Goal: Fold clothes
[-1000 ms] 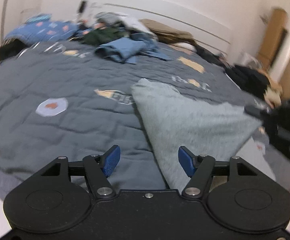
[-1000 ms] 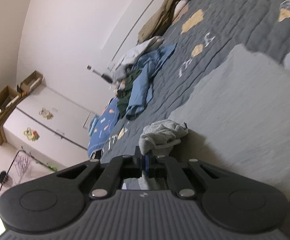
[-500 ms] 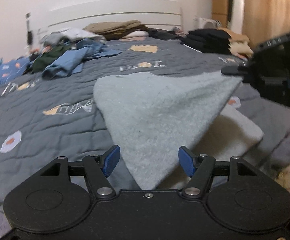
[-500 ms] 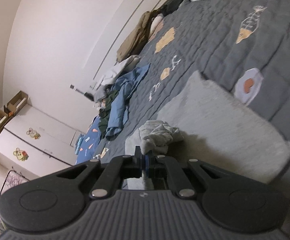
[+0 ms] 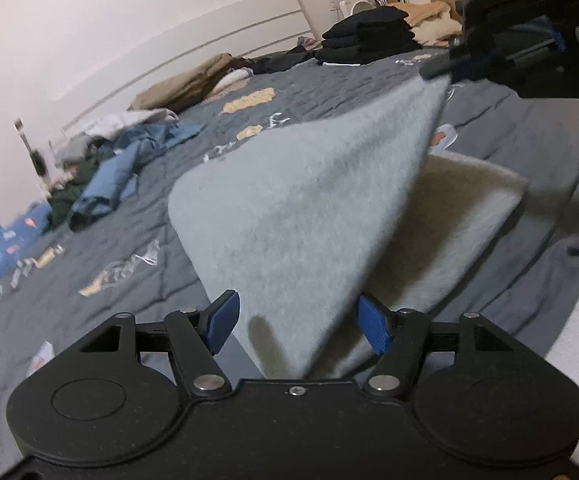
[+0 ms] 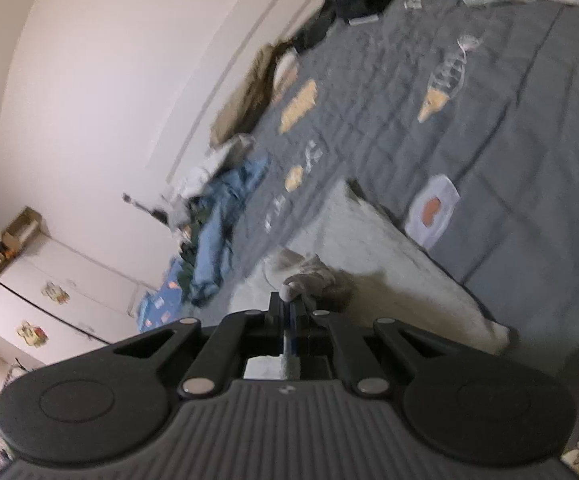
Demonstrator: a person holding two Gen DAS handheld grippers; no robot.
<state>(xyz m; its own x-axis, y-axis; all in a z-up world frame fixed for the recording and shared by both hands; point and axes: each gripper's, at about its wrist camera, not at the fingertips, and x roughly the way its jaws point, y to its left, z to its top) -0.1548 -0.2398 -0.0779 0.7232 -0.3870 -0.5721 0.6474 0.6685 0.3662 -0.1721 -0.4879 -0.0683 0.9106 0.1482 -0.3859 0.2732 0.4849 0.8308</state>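
Grey quilted bed point(image 5: 89, 264) fills room, unfolded clothes heap point(image 5: 121, 160) near headboard. Grey fleece garment point(image 5: 309, 208) mid-fold at near edge. Right gripper point(image 6: 289, 312) pinches its corner, lifted. Left gripper point(image 5: 297, 322) agape, fleece passing loosely between pads. Next, likely: carry corner across, lay flat.

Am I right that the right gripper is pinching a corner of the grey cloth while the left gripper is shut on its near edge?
Not quite. The left gripper is open; in the left wrist view its fingers stand apart beside the grey cloth. The right gripper does pinch a corner.
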